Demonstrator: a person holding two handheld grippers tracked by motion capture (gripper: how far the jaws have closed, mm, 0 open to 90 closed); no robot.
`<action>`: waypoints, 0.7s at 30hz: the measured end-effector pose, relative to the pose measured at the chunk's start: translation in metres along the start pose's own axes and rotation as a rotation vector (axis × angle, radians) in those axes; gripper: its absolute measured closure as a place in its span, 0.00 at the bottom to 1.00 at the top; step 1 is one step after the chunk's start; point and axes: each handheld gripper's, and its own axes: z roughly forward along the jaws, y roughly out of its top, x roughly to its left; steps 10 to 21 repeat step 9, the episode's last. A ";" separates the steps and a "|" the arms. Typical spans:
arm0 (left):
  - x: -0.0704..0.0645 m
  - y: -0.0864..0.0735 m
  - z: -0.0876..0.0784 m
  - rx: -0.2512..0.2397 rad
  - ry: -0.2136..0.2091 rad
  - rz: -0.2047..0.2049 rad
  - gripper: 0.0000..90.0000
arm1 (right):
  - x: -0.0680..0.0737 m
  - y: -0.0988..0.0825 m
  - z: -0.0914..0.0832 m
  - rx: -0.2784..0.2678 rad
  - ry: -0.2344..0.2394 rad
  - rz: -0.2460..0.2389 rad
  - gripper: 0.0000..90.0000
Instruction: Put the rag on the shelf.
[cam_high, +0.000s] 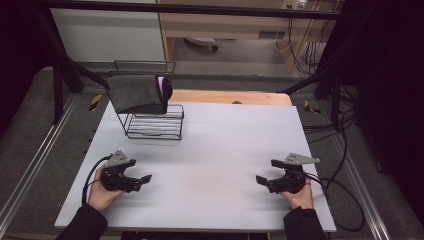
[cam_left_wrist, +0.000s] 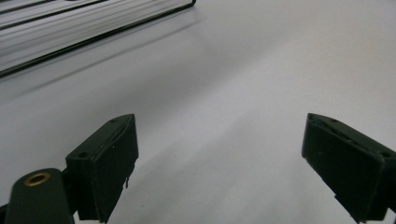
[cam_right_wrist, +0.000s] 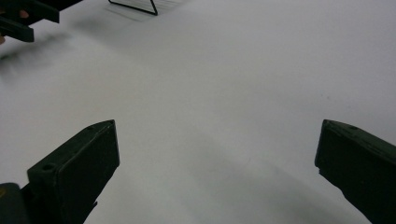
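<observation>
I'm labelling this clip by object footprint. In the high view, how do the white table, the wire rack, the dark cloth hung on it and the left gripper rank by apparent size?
1. white table
2. wire rack and dark cloth: they look about alike, too close to rank
3. left gripper, though it sits nearer the camera

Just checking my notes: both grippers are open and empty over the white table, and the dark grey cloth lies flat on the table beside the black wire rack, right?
Not quite. The dark grey cloth is draped over the top of the black wire rack, as the high view shows. Both the left gripper and right gripper are open and empty over the white table.
</observation>
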 end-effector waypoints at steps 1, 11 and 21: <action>-0.001 0.000 0.000 0.004 0.002 0.005 0.12 | 0.000 -0.002 0.000 0.007 -0.004 0.006 0.01; 0.000 -0.002 -0.003 -0.006 -0.001 0.006 0.12 | 0.001 -0.005 0.003 0.033 -0.015 0.003 0.01; 0.000 -0.002 -0.003 -0.006 -0.001 0.006 0.12 | 0.001 -0.005 0.003 0.033 -0.015 0.003 0.01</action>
